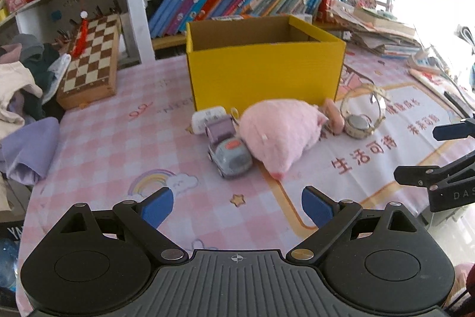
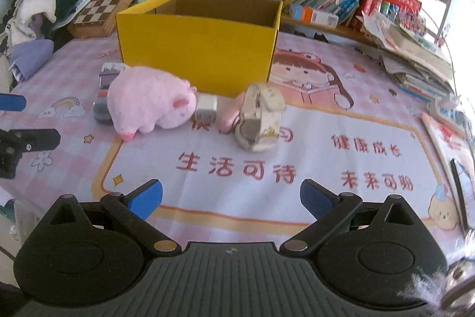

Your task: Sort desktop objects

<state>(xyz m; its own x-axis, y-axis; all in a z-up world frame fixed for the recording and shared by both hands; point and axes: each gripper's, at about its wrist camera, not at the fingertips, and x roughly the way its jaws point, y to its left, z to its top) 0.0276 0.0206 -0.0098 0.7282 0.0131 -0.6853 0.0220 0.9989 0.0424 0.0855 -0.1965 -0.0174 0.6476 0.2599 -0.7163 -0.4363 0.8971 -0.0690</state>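
Both our tongs, left gripper (image 1: 237,208) and right gripper (image 2: 231,199), are spread wide and holding nothing. A fluffy pink plush pig (image 1: 279,134) sits touching a small grey toy car (image 1: 228,152), just near of the open yellow cardboard box (image 1: 264,73).

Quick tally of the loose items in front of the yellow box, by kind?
Plush toy: 1, pink plush pig
Toy car: 1, grey toy car
Tape roll: 1, tape roll
White small objects: 2, white case, white cube
Pink small object: 1, pink object
Total: 6
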